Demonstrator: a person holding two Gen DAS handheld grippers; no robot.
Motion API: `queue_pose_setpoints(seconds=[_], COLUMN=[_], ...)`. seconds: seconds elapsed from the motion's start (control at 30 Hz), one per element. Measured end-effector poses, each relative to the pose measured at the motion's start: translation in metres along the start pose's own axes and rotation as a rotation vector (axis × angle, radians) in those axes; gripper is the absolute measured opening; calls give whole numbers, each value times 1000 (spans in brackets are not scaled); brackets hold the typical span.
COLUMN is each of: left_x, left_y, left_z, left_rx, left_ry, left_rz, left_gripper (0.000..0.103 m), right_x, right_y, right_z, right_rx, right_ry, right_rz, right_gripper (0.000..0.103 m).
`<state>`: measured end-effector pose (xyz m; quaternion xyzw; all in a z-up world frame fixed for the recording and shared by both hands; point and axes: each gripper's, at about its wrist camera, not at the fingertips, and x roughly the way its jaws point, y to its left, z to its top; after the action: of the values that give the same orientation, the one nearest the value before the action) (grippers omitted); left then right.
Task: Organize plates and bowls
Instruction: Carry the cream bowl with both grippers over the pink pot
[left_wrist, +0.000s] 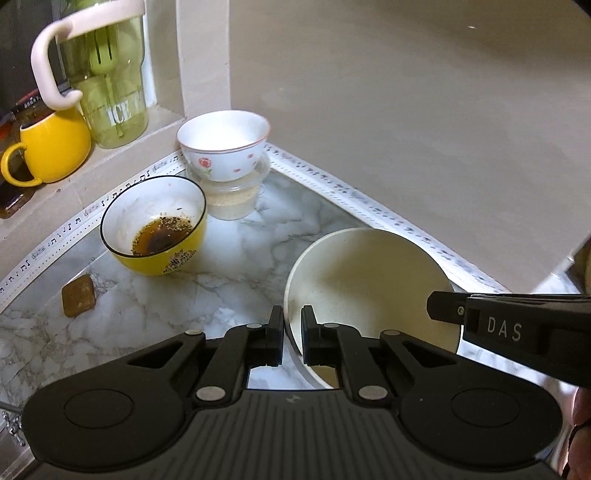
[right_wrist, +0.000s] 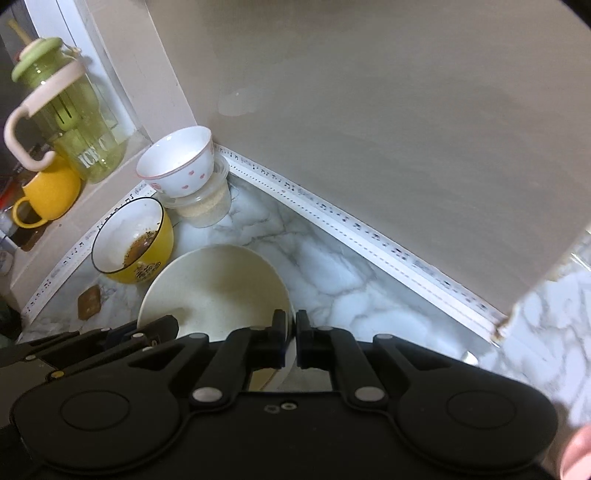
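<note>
The left gripper pinches the near-left rim of the cream bowl, one finger inside the wall and one outside. The right gripper pinches the same bowl's opposite rim likewise; its base and underside are hidden behind both gripper bodies, so whether it rests on the marble counter cannot be told. Beyond the left gripper, to its left, sits a yellow bowl with dark residue. Further out, a floral bowl sits on a clear tub in the corner. A brown square lies left; its nature is unclear. On the ledge, a yellow mug and green jug are partly cut off.
</note>
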<state>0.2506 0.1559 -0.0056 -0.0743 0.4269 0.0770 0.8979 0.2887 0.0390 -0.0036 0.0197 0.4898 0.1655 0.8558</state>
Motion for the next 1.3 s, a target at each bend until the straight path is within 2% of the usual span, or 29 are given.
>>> queue_pose_setpoints(seconds=[0.4, 0.6, 0.83, 1.3], left_x=[-56, -74, -74, -55], left_y=[-48, -75, -96, -111], left_z=[-27, -51, -77, -116], left_rx=[108, 151, 180, 214], left_ry=[-23, -8, 42, 109], left_rz=[-38, -52, -67, -53], left_gripper=[9, 9, 9, 9], right_x=[-68, -96, -106, -90], right_y=[-22, -38, -52, -66], right_z=[-37, -64, -96, -137], right_rx=[18, 48, 68, 50], right_ry=[-31, -32, 1, 79], right_rz=[-22, -19, -26, -56], right_gripper=[7, 7, 7, 7])
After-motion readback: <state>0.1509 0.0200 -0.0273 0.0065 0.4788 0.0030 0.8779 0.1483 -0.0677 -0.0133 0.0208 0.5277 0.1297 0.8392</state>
